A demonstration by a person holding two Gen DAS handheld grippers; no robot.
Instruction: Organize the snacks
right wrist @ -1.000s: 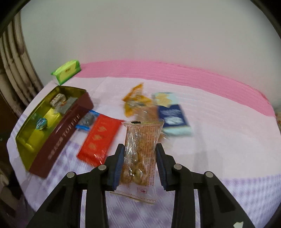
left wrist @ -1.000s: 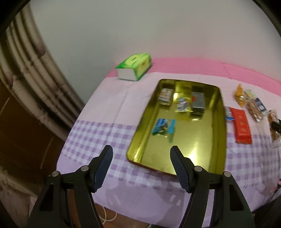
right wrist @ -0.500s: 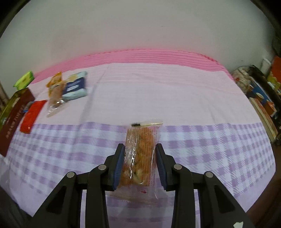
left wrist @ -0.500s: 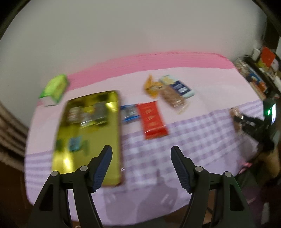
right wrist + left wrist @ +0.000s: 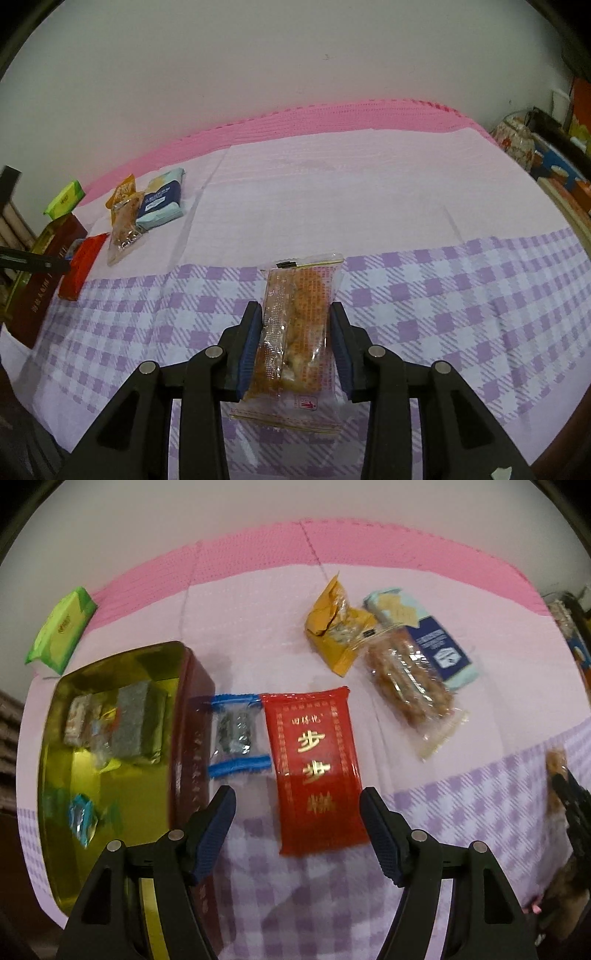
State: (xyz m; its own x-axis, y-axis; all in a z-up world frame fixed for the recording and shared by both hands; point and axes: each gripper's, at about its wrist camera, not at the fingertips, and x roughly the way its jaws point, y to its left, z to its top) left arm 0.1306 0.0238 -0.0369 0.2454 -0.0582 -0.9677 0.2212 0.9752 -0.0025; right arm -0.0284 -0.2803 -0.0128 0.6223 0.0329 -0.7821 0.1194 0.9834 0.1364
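While holding a clear snack packet (image 5: pixel 295 332) in narrow right jaws, hovering left jaws, wide and empty, over the red packet (image 5: pixel 314 768) for pickup.

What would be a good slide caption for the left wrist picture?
Open left tongs hover above a red snack packet lying beside the gold tin.

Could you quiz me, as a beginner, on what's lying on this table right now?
1. True or false: the red packet lies inside the tin.
2. What is between the right hand-held gripper pads? A) clear biscuit packet B) green pack C) nothing
3. Which snack lies between the tin and the red packet?

Key: 1. False, it lies on the cloth beside the tin. 2. A. 3. The blue-edged candy.
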